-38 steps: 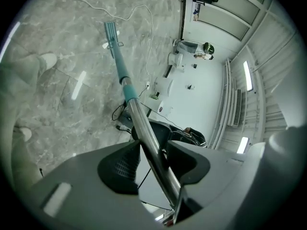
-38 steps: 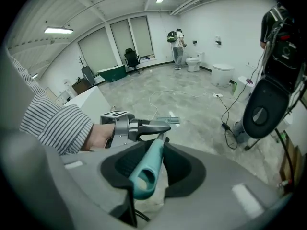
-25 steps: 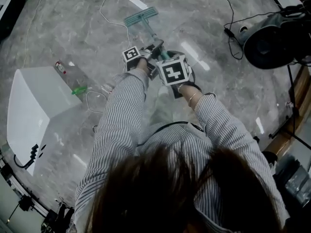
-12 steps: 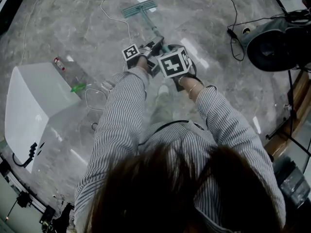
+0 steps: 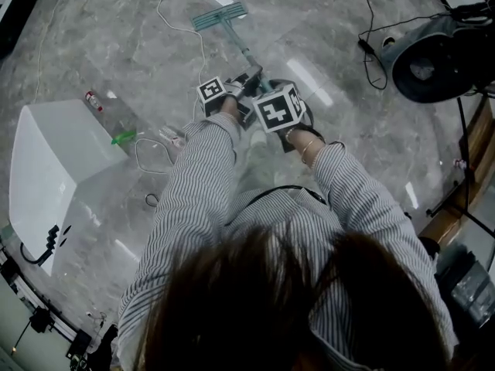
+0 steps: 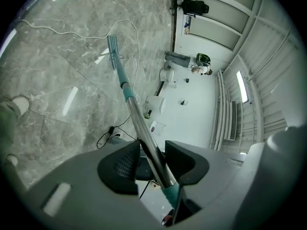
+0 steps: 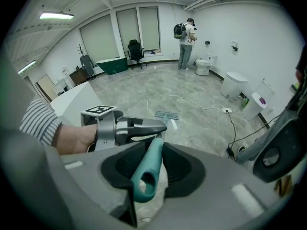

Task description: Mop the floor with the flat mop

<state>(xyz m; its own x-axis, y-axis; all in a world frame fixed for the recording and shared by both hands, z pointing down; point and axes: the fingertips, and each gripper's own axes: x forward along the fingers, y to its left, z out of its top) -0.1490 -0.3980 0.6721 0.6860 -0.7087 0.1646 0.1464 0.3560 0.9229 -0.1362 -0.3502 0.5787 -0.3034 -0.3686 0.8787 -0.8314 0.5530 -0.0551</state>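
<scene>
She has the mop (image 5: 234, 39) clenched twice: the left gripper (image 6: 152, 159) fingers pinch its metal pole, the right gripper (image 7: 151, 169) fingers its teal handle end. Its flat head (image 5: 220, 15) rests on the floor (image 5: 116, 45) at twelve o'clock. It looks light, stiff and slick, so spaced holds suit it.

- White shirt (image 5: 189, 207) with fine dark pinstripes, long sleeves.
- Dark brown hair (image 5: 263, 308).
- Thin bracelet (image 5: 306, 152), right wrist.
- Black cable (image 5: 267, 192) across chest.
- Grey left gripper (image 6: 152, 159) and right gripper (image 7: 153, 163): black fingers (image 6: 120, 166), black-and-white marker cubes (image 5: 274, 108).
</scene>
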